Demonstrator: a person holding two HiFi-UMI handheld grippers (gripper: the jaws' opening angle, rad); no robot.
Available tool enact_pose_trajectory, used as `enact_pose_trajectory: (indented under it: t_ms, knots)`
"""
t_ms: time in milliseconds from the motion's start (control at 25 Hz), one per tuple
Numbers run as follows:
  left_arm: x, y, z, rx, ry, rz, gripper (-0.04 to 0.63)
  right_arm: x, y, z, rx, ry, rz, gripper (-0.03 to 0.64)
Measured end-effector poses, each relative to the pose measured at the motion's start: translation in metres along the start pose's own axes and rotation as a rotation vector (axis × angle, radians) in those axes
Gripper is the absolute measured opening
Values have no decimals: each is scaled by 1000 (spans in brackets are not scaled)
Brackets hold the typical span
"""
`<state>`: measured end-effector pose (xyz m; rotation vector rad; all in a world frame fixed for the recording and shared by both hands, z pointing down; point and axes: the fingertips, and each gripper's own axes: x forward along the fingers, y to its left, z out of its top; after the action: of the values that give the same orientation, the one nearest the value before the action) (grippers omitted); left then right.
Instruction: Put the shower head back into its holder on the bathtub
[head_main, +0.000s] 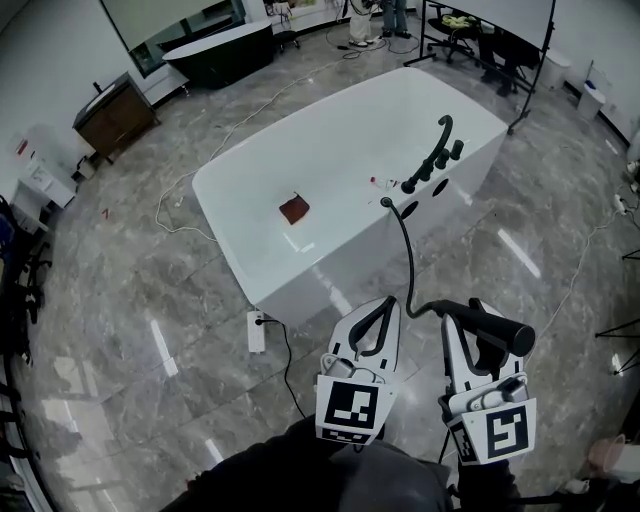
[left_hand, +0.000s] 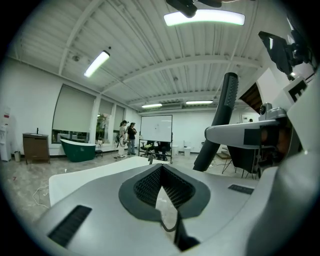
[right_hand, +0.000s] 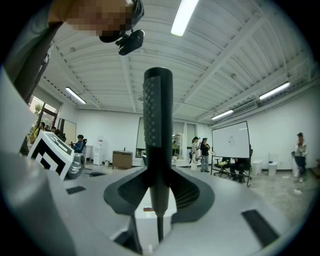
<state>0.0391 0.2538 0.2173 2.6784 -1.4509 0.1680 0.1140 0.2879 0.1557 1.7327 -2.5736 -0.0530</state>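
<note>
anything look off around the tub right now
Yes: the black shower head is off the white bathtub, clamped in the right gripper, its hose trailing over the rim. A reddish-brown square lies in the tub.

White bathtub (head_main: 300, 282) (black shower head (head_main: 498, 327))

The dark tap fittings (head_main: 432, 165) are too small to tell apart.
</note>
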Motion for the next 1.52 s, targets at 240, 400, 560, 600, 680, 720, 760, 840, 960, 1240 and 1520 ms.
enact_pose_trajectory:
  t_ms: [240,400,560,600,680,720,760,840,960,1240,1520]
  knots:
    - [32,20,-2,-28,4,-15,3,34,-15,-4,-21,31,-24,141]
    - [51,34,3,-40,-8,-27,3,58,-22,-8,-17,58,-19,140]
    - [63,55,4,-53,-13,-27,3,83,-25,-11,-25,84,-29,141]
    - [65,61,4,-58,-11,-25,3,90,-24,-9,-30,82,-25,141]
    - [70,72,5,-66,-12,-25,3,104,-20,-5,-38,80,-17,141]
    - [73,76,5,-66,-13,-27,3,109,-19,-3,-40,77,-14,141]
    - [75,80,5,-65,-15,-30,3,113,-17,-1,-42,75,-13,141]
    - [81,86,5,-70,-15,-31,3,120,-16,0,-47,74,-12,141]
    - [87,92,4,-75,-3,-35,3,127,-18,5,-43,71,-14,141]
    - [117,90,15,-55,6,-40,3,136,-47,12,-31,63,-23,141]
    - [156,82,25,-33,5,9,3,153,-85,20,-18,18,37,141]
